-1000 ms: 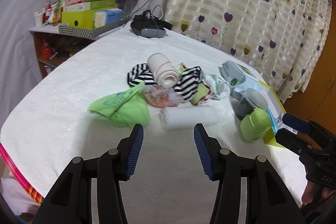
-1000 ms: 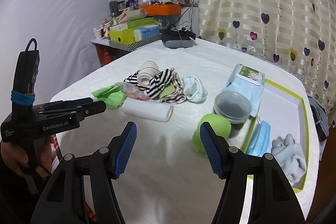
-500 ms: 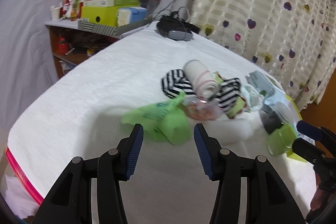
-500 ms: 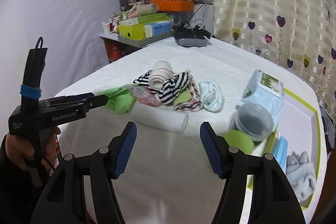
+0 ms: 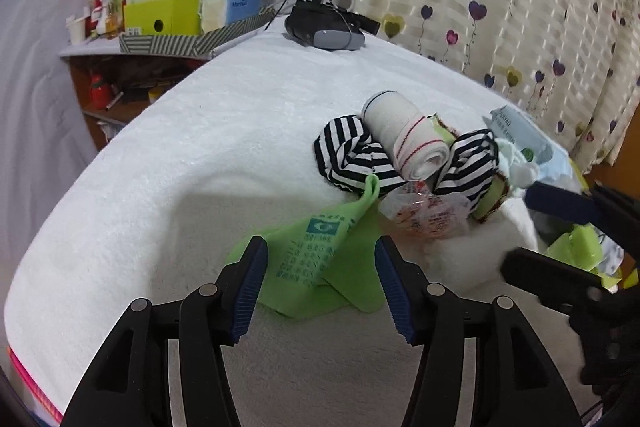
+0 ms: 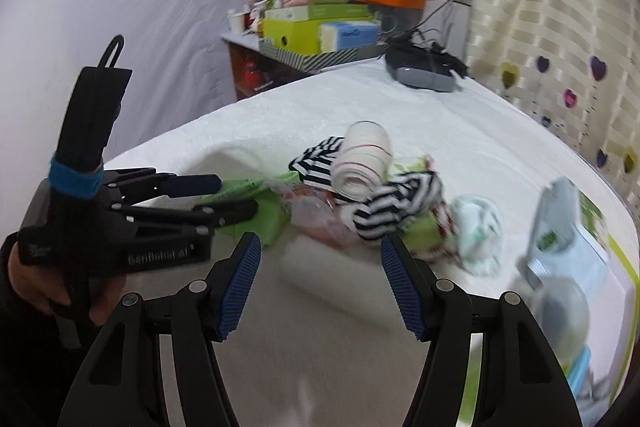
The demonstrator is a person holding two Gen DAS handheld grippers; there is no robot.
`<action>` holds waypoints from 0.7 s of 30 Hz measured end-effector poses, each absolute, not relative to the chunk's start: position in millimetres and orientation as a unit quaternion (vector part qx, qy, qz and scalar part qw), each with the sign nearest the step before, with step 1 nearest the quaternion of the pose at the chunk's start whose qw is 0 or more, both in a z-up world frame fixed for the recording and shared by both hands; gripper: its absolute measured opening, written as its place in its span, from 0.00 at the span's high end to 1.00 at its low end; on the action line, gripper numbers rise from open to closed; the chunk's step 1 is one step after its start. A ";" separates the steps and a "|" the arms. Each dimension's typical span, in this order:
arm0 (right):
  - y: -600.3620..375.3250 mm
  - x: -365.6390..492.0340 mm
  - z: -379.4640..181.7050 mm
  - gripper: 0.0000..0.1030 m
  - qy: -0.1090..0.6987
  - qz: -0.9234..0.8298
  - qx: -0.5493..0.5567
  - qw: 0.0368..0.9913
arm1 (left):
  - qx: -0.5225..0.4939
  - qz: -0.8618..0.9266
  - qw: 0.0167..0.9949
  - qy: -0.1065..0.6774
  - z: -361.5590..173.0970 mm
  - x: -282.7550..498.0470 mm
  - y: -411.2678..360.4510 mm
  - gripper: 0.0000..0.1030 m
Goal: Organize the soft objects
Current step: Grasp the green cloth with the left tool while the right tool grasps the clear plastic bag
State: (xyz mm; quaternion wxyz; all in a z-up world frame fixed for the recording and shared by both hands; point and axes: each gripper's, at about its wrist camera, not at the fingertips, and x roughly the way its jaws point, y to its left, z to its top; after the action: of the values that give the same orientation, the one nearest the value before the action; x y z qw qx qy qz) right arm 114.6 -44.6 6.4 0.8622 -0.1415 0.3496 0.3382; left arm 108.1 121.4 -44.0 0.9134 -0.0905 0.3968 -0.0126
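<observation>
A pile of soft things lies on the white-covered table: a green cloth, striped black-and-white socks, a rolled white bandage, a crinkly clear packet and a rolled white towel. My left gripper is open, its fingers either side of the green cloth's near edge. My right gripper is open, just in front of the white towel roll. Each gripper shows in the other's view: the right gripper and the left gripper.
A pale green sock, a wipes pack and a grey lid lie right of the pile, by a green-rimmed tray. A black headset sits at the table's far end. A cluttered shelf stands behind.
Both grippers have moved forward and left toward the pile. The left one now straddles the green cloth; the right one has closed in on the white towel roll. Both stay open.
</observation>
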 end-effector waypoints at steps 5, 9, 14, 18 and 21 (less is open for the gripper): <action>-21.2 128.3 -8.3 0.38 0.364 0.342 -0.163 0.851 | -0.106 -0.020 0.908 0.405 -50.5 110.7 127.1 0.46; -11.3 136.9 -15.9 0.44 0.374 0.347 -0.173 0.843 | -0.118 -0.019 0.908 0.401 -52.3 108.6 133.1 0.49; -7.1 148.2 -23.2 0.57 0.387 0.343 -0.177 0.837 | -0.120 -0.018 0.909 0.400 -53.2 106.6 134.7 0.50; -4.8 145.1 -21.8 0.70 0.381 0.348 -0.182 0.837 | -0.114 -0.019 0.909 0.401 -50.8 108.7 133.8 0.50; -10.7 143.7 -16.7 0.73 0.376 0.350 -0.169 0.841 | -0.103 -0.015 0.908 0.405 -49.7 114.4 128.7 0.65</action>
State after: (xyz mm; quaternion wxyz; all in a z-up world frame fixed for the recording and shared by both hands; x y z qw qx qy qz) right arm 143.7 -10.7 -16.7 0.8412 -0.1692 0.3762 0.3496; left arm 114.4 128.7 -49.7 0.9082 -0.1027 0.4054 -0.0148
